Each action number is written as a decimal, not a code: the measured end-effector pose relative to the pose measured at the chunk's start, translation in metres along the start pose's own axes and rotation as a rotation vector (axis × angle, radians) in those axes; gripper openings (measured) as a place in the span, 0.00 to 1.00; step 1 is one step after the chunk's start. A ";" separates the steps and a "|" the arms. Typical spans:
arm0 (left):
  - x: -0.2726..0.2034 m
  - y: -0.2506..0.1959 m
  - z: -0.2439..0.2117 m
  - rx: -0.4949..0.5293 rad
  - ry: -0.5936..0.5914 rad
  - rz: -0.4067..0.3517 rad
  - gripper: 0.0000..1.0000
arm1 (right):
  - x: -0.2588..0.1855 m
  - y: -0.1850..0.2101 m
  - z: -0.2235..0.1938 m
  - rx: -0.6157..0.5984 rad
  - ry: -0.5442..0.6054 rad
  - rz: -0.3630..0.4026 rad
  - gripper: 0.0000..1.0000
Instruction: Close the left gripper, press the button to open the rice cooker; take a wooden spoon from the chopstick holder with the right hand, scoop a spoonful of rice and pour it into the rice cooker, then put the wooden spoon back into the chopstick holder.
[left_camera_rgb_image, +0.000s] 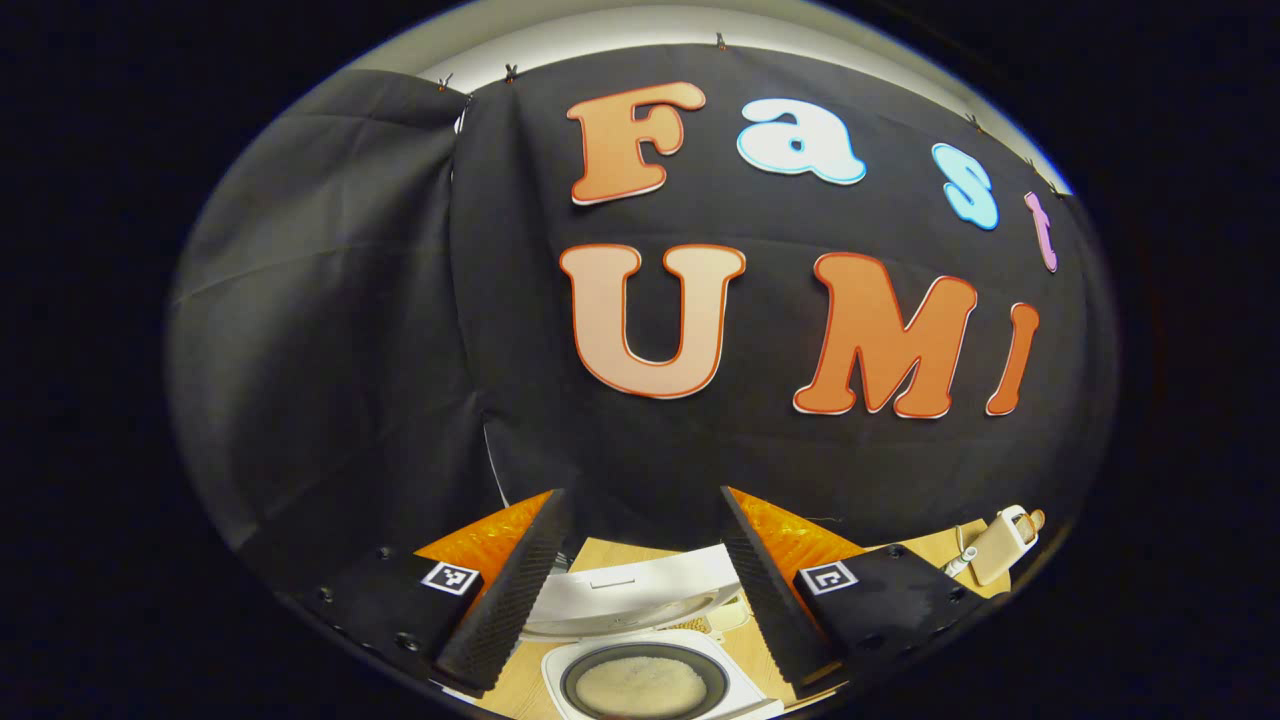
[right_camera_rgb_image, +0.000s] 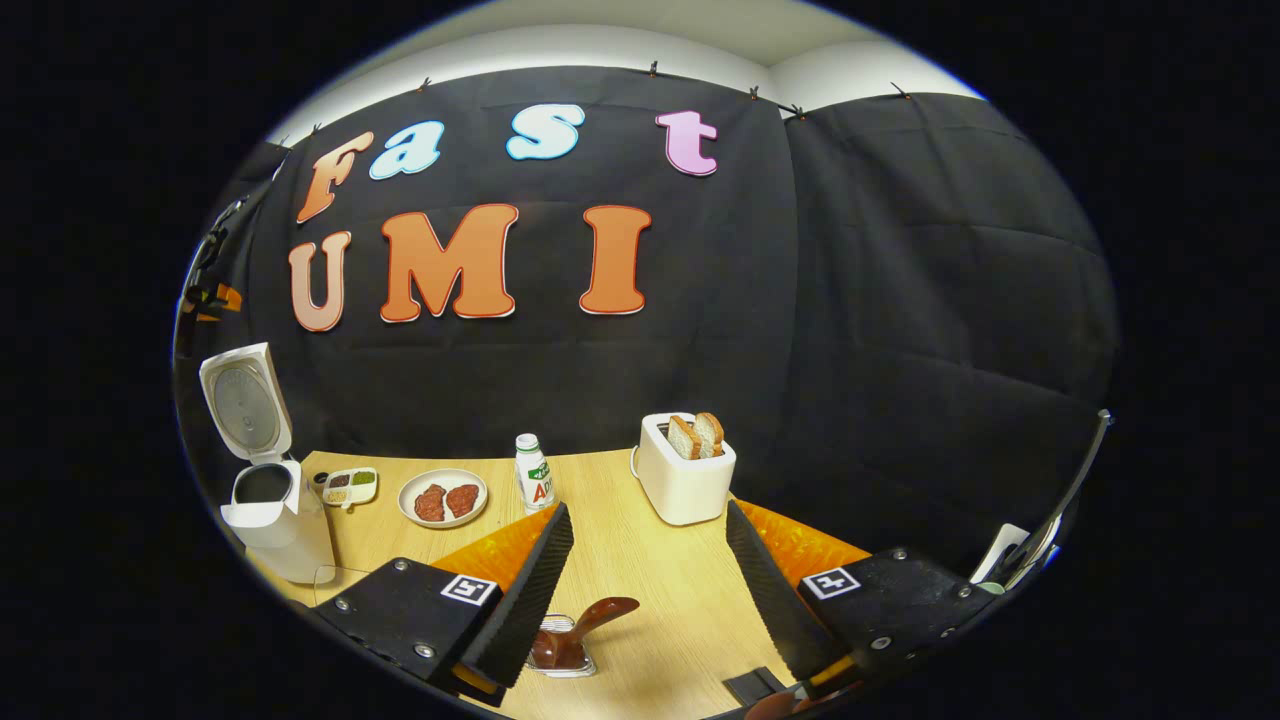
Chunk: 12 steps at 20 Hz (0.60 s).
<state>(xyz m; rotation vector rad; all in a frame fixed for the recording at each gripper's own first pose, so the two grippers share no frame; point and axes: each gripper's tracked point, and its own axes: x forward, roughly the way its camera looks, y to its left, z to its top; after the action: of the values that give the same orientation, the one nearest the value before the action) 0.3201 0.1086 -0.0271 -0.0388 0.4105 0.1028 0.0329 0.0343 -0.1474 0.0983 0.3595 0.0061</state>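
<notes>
Brown wooden spoon, apparently in its chopstick holder, untouched.

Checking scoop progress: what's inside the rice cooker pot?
With the lid up, the rice cooker pot holds a pale layer of rice across its bottom. The pot's near edge is cut off, and what lies beneath the rice is covered.

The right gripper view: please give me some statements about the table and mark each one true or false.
1. The rice cooker has its lid up. True.
2. The toaster is empty. False: two bread slices stand in it.
3. The plate holds two dark red pieces. True.
4. The right claw is shut on the spoon. False: it is open, and the spoon sits in its holder between the fingers.
5. The bottle lies on its side. False: it stands upright.
</notes>
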 end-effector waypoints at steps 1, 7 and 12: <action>0.006 0.001 -0.008 -0.007 0.022 0.004 1.00 | 0.000 0.000 0.001 0.007 -0.001 -0.001 0.95; 0.035 0.015 -0.036 -0.019 0.090 0.054 1.00 | 0.007 0.001 -0.003 0.031 -0.001 -0.003 0.95; 0.042 0.021 -0.055 -0.046 0.133 0.066 1.00 | 0.013 0.012 -0.007 0.036 0.002 0.020 0.95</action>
<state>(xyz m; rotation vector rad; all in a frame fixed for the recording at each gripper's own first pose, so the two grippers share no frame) 0.3341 0.1301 -0.0945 -0.0780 0.5421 0.1757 0.0427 0.0470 -0.1570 0.1371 0.3609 0.0194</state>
